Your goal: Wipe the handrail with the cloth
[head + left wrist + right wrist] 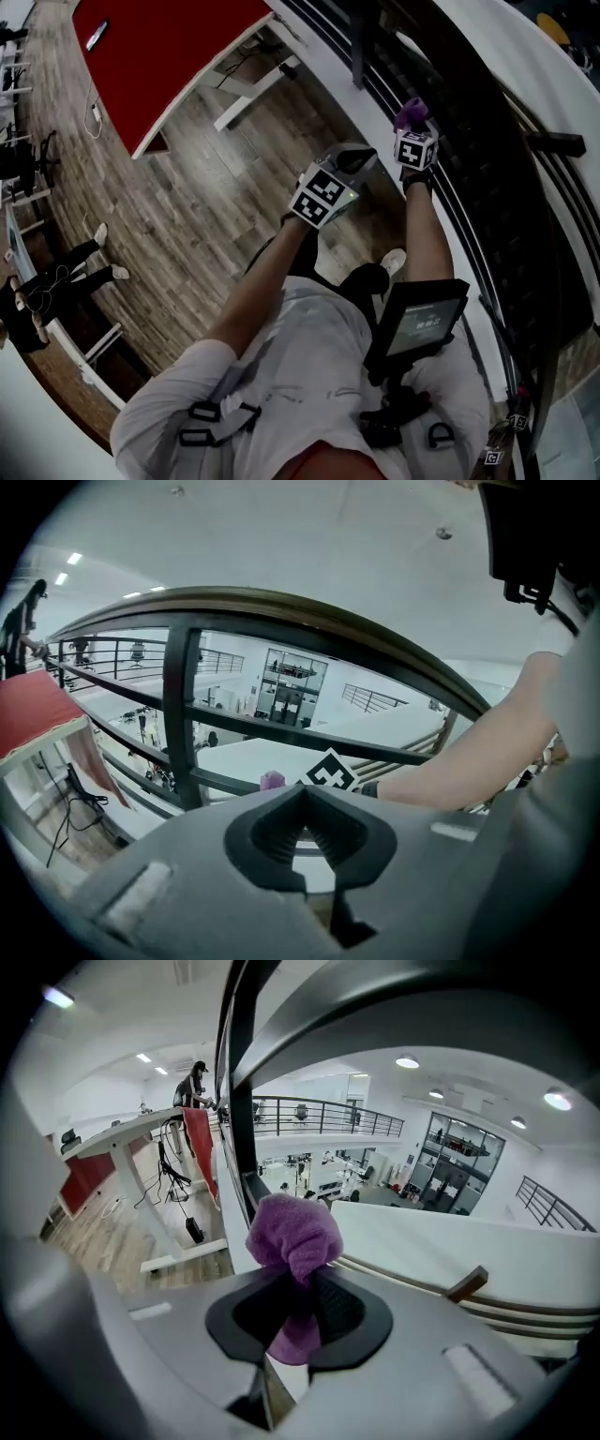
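A wooden floor [187,216] is seen from above in the head view, with a red desk [159,47] at 11 o'clock. A dark curved handrail [497,141] is carried along the right side from 1 o'clock round to 4 o'clock. At 9 o'clock, by the picture's edge, the legs of a person [66,272] in white shoes are shown.

The right hand-held gripper [298,1307] is held out towards 1 o'clock, just beside the inner edge of the handrail. Its jaws are clamped on a purple cloth [292,1232], which is bunched into a rounded tuft above the jaws, with a shorter end hanging below them. In the right gripper view the rail is seen arching over the cloth. Whether the cloth is touching the rail cannot be told.

The left hand-held gripper [302,832] is held at 12 o'clock of the person's body, nearer the body than the right one and apart from the rail. Its jaws are closed together and nothing is gripped between them. In its view a dark upright baluster [180,714] is seen at 10 o'clock. The right forearm is stretched across at 3 o'clock.
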`<state>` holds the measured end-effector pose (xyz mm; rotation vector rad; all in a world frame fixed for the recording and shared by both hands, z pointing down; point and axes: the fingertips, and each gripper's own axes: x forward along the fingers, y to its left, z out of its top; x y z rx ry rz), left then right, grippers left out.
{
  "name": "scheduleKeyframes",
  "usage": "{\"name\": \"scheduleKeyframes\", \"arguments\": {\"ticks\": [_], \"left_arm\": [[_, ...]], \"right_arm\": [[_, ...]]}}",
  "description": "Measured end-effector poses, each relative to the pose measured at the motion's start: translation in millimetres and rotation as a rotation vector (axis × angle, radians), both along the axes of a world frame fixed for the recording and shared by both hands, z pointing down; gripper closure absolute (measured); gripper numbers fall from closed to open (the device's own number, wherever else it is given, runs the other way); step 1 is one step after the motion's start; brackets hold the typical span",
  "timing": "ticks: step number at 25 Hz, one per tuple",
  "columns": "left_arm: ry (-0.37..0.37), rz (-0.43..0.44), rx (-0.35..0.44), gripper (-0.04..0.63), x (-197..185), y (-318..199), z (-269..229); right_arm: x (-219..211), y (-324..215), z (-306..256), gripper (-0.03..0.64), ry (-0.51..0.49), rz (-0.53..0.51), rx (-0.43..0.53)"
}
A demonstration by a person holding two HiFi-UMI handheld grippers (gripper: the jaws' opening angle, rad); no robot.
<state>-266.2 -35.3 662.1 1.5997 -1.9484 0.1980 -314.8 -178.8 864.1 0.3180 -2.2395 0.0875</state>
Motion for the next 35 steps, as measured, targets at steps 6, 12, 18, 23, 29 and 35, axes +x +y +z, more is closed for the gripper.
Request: {"name": "scheduleKeyframes", "arguments": {"ticks": [6,12,18,23,29,35], "left_arm": [[0.030,0.097,-0.020,0.595,48.3,-27.3,6.5],[0.044,0.203,-0.012,0.595,90.2,-57.4,4.9],[0.061,0.310,-0.031,0.595,141.4,-85.0,19.6],[0.084,0.437,-0.041,0.595,193.8,-105.0,28.9],[0.097,0.562,-0.055,0.595,255.1,-122.4,39.7],[0.104,0.674,-0.066,0.595,313.4,-136.6,38.3]], "right_arm": [[60.0,-22.0,-4.8,0.563,-0.037,0.107,-0.058],[118.6,-54.3,-12.5,0.563,-0.054,0.223,-0.057],[204.6,-101.2,1.3,0.565,-0.028,0.390,-0.066],[280.3,-123.9,4.3,0.565,-0.016,0.513,-0.064],[339.3,-145.5,1.4,0.565,-0.035,0.581,-0.003],[404.0,-161.5,-8.7,0.565,-0.038,0.652,0.020]]}}
